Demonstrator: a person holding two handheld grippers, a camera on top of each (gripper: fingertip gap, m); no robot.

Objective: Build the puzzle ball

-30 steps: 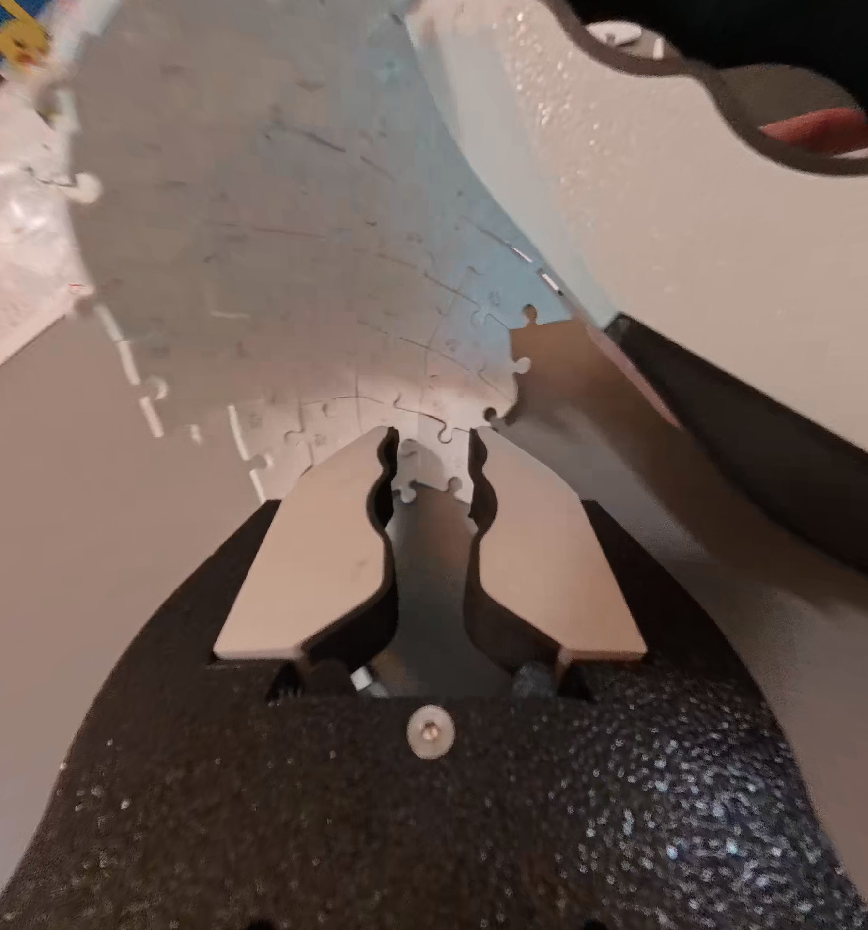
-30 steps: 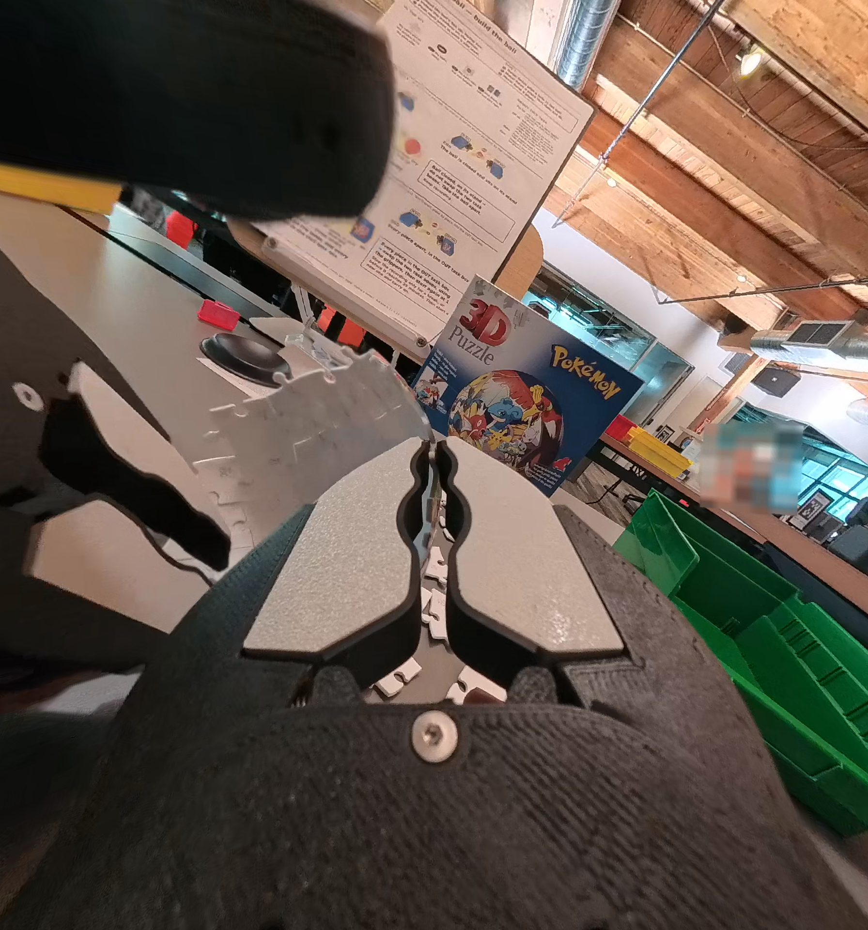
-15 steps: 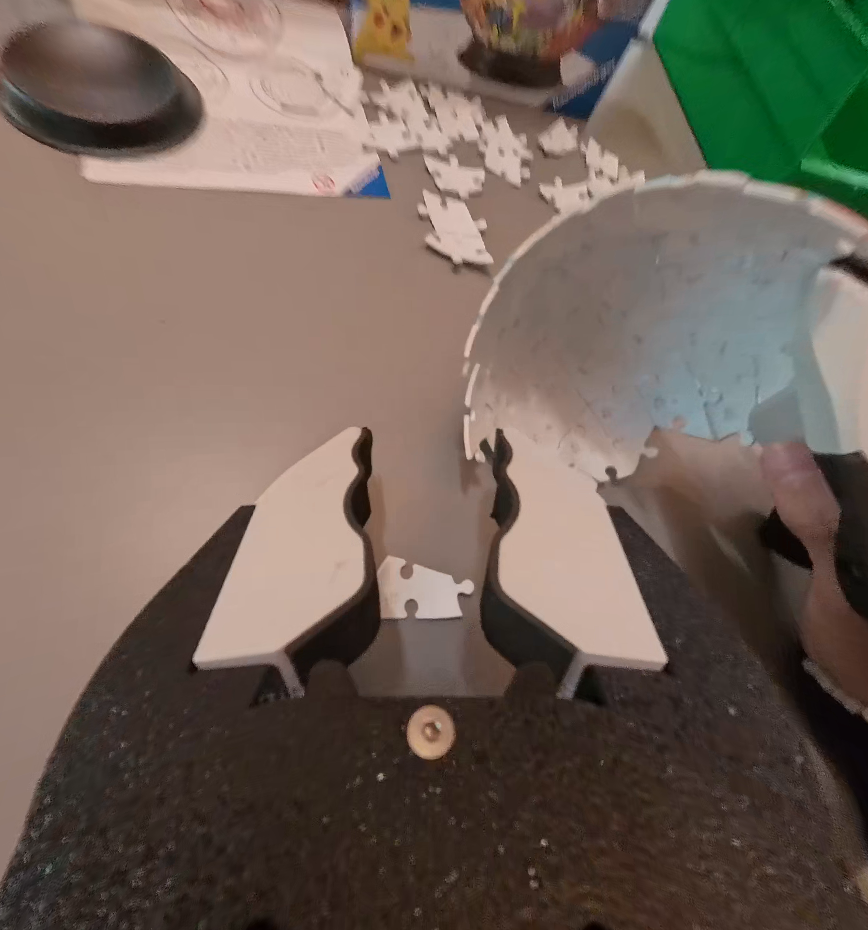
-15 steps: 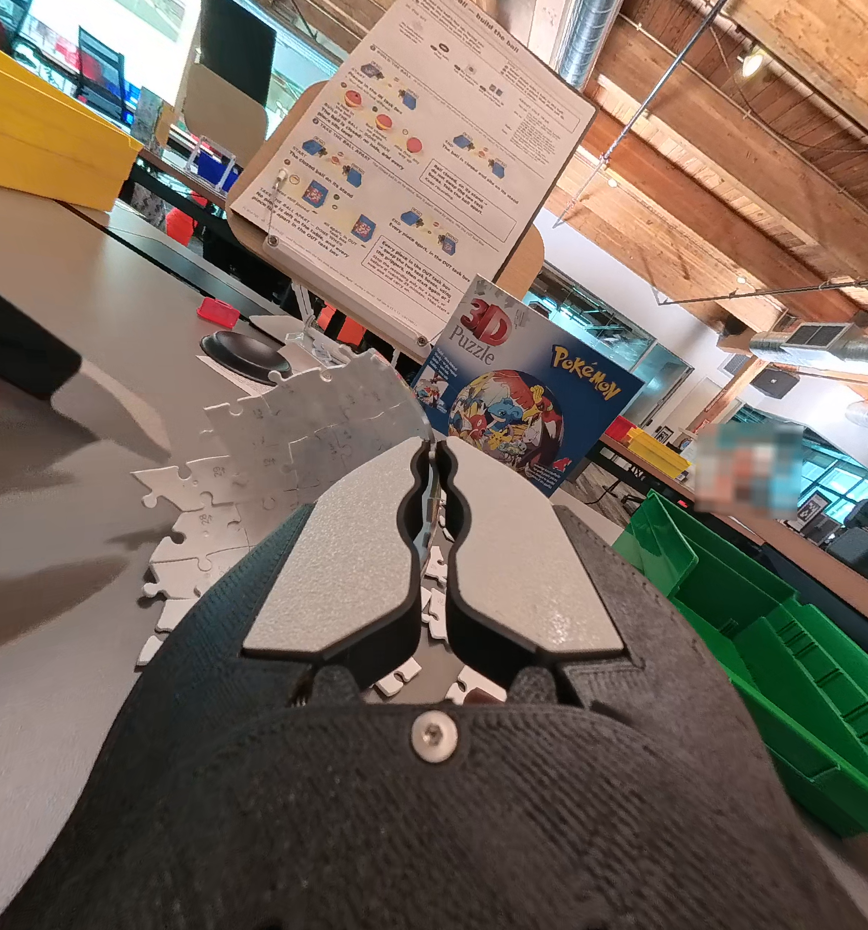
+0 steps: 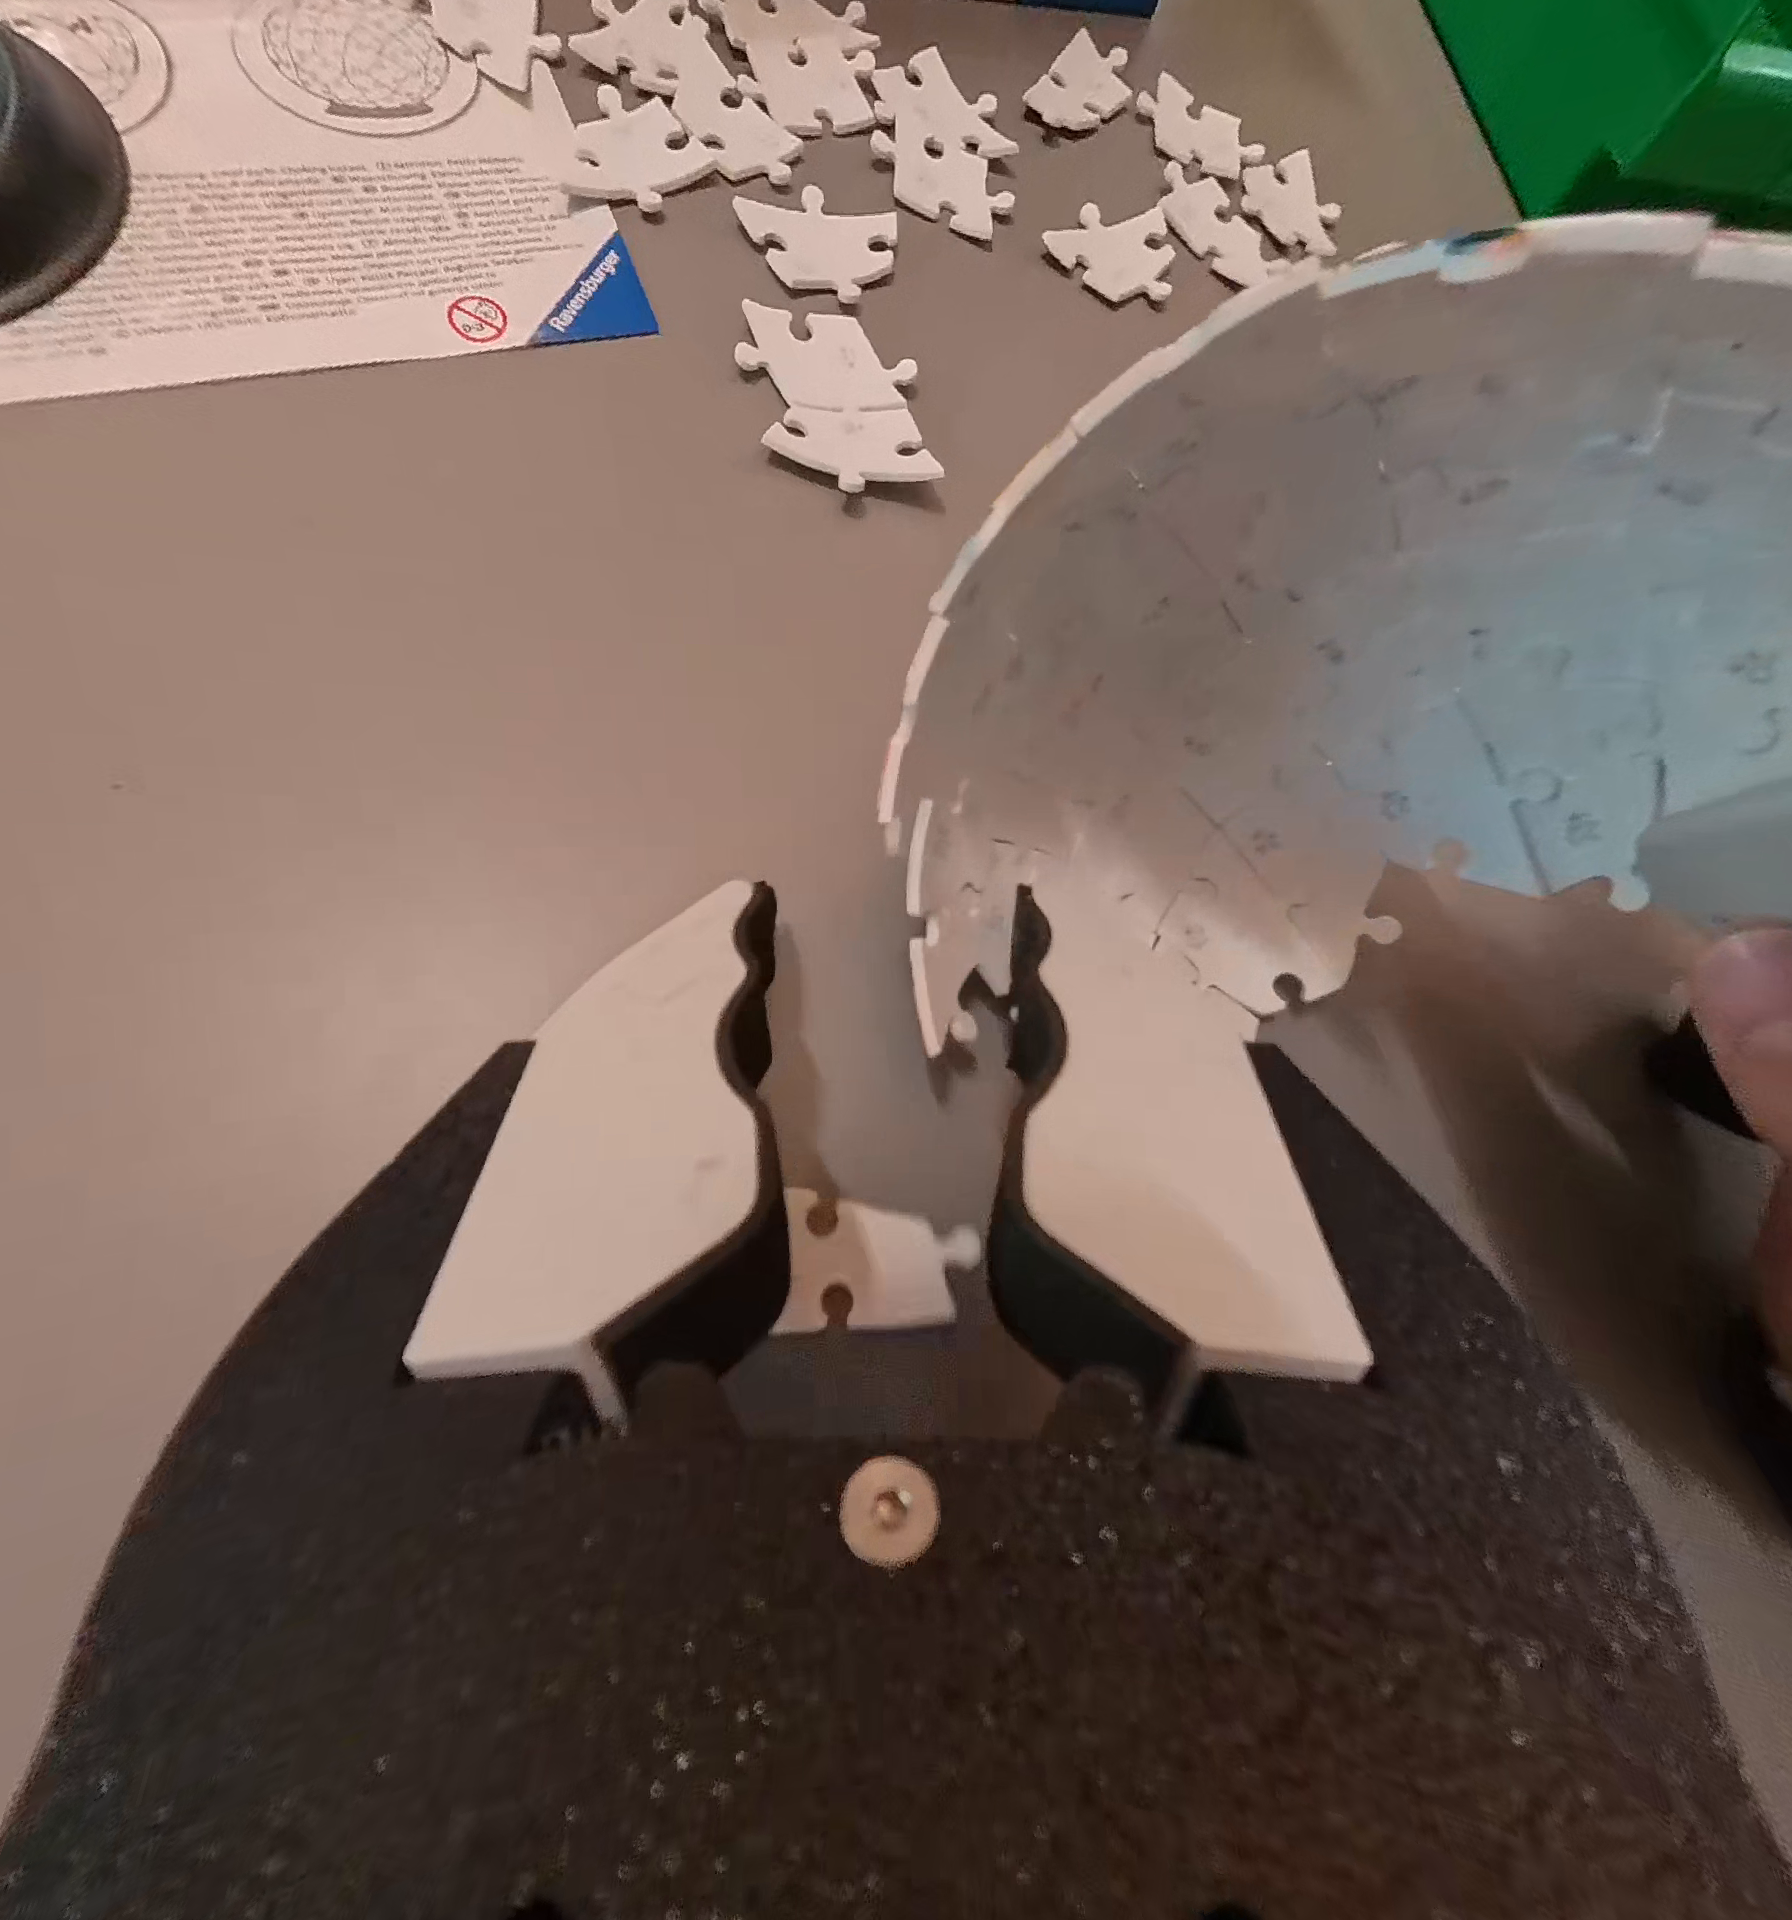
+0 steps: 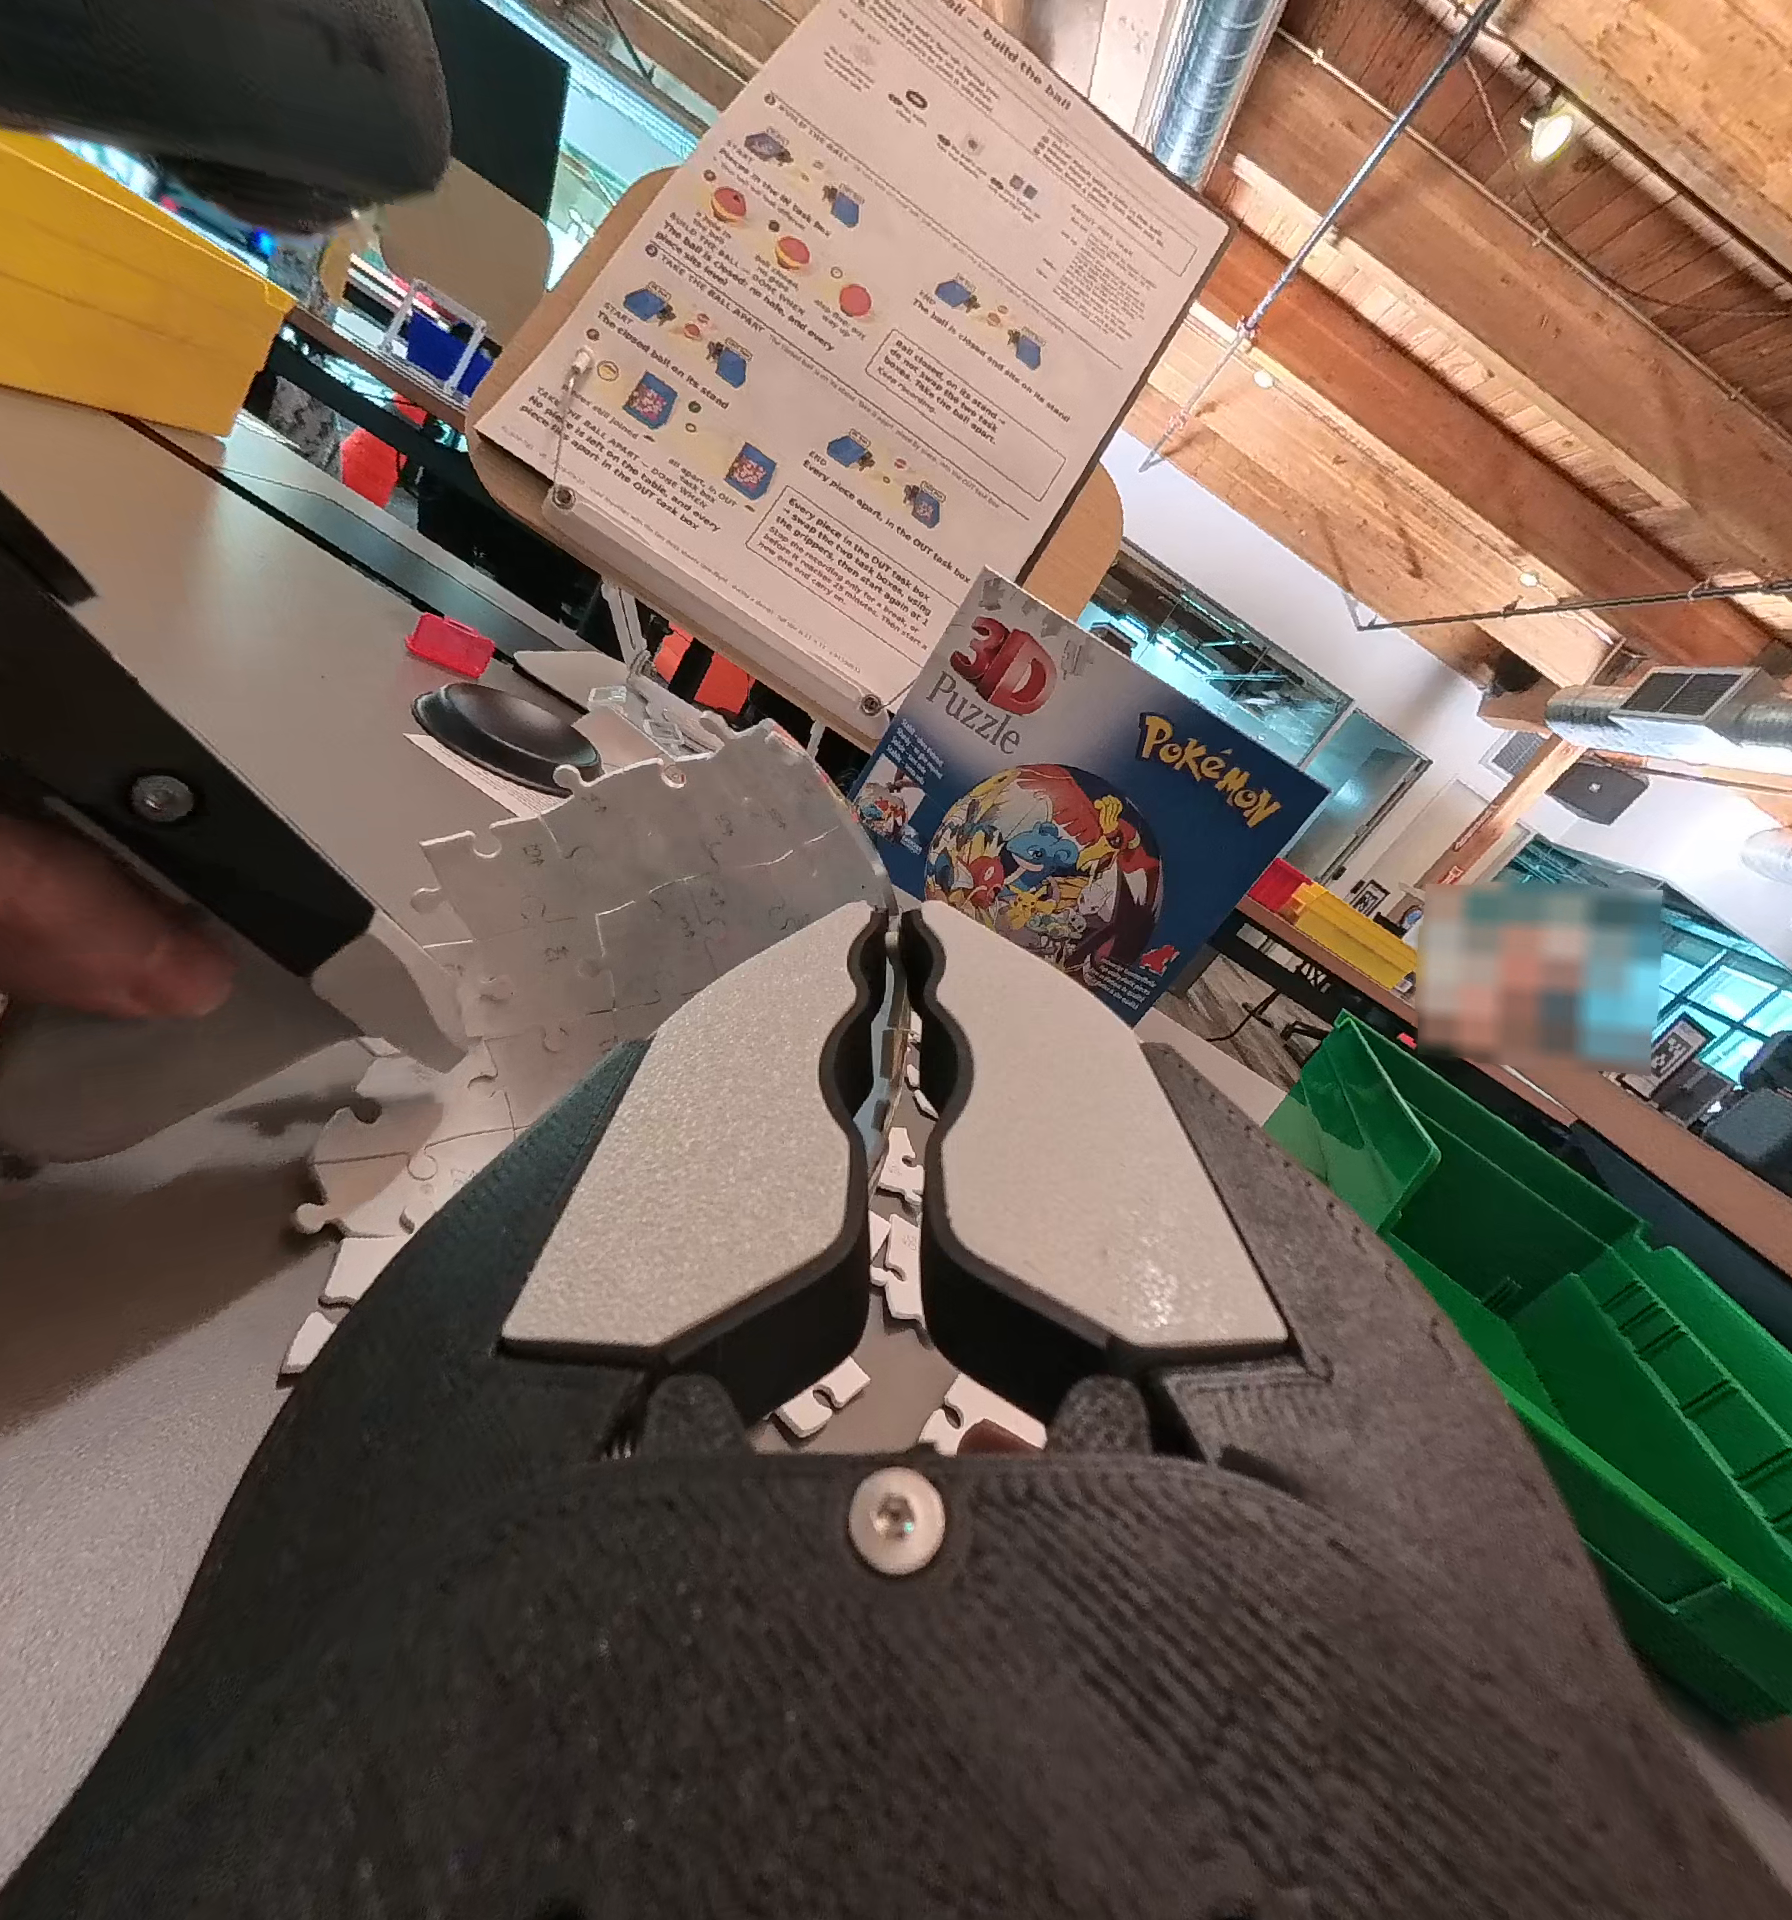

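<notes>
On the table, a single piece lies between the fingers of the left gripper. The half-built ball sits just right of that gripper, its edge pinched in the right gripper. Loose pieces lie beyond, right of the leaflet, whose left end is under a stand. Bins lie at far right; a box stands behind the ball, with a board behind it.
</notes>
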